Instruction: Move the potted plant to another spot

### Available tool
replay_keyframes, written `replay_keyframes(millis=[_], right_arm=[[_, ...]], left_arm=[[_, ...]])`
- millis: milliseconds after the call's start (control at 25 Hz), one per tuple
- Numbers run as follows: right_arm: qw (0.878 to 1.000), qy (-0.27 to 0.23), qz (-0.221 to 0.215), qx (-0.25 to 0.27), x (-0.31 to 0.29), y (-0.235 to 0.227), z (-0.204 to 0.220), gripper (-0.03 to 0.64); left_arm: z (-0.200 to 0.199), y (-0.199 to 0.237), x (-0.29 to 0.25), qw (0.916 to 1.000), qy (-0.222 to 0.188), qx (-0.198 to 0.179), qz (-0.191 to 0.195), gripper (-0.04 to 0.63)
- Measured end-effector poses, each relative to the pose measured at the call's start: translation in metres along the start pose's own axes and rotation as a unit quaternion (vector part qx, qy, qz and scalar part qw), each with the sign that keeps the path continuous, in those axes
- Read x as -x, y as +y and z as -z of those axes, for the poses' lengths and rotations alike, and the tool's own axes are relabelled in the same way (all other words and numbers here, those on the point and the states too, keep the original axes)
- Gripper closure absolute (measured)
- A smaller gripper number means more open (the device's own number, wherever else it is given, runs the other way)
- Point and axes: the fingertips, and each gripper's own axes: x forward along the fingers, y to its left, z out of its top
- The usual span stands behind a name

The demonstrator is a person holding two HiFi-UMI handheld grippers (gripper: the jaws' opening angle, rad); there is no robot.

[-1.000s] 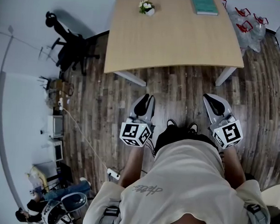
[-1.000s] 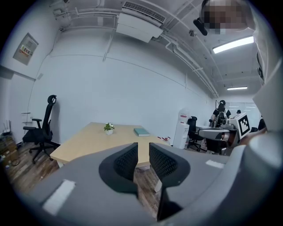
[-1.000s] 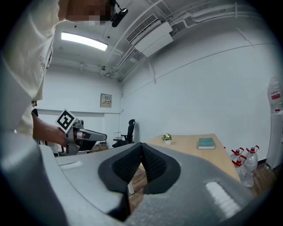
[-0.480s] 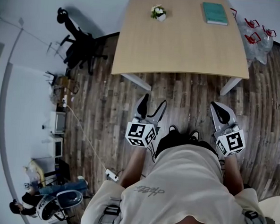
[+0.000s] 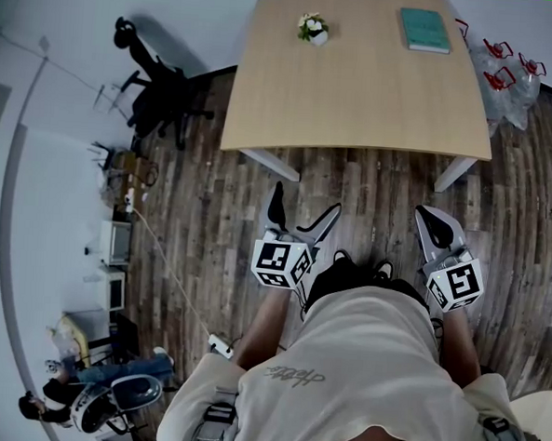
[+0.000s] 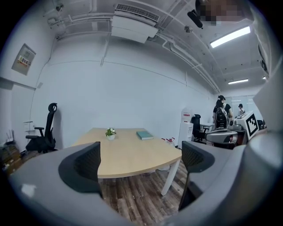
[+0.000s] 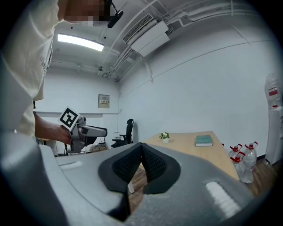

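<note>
Pale table (image 5: 358, 99) ahead; the potted plant (image 5: 312, 27) sits well beyond our jaws. Our left gripper (image 5: 307, 200) has just been opening, nothing between; right gripper (image 5: 429, 215) clenched, empty. We'd walk in and centre it between the spread jaws.

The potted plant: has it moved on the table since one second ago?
No. The potted plant stands at the same far spot on the table, equally left of the green book; the whole view shifted, not the plant.
</note>
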Motion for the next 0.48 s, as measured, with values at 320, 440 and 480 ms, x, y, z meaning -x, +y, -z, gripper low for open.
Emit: replay_keyframes(millis=[320,440,480], right_arm=[[0.999,0.036,-0.031,-0.027,-0.007,0.005,0.027,0.614],[0.997,0.047,-0.045,-0.030,-0.020,0.013,0.031,0.614],[0.997,0.049,-0.049,-0.029,-0.027,0.016,0.029,0.614]], left_arm=[[0.004,-0.002,0.002,0.9999,0.011,0.006,-0.007,0.043],[0.015,0.007,0.008,0.9995,0.027,0.017,-0.008,0.046],[0.016,0.011,0.010,0.9993,0.032,0.020,-0.006,0.046]])
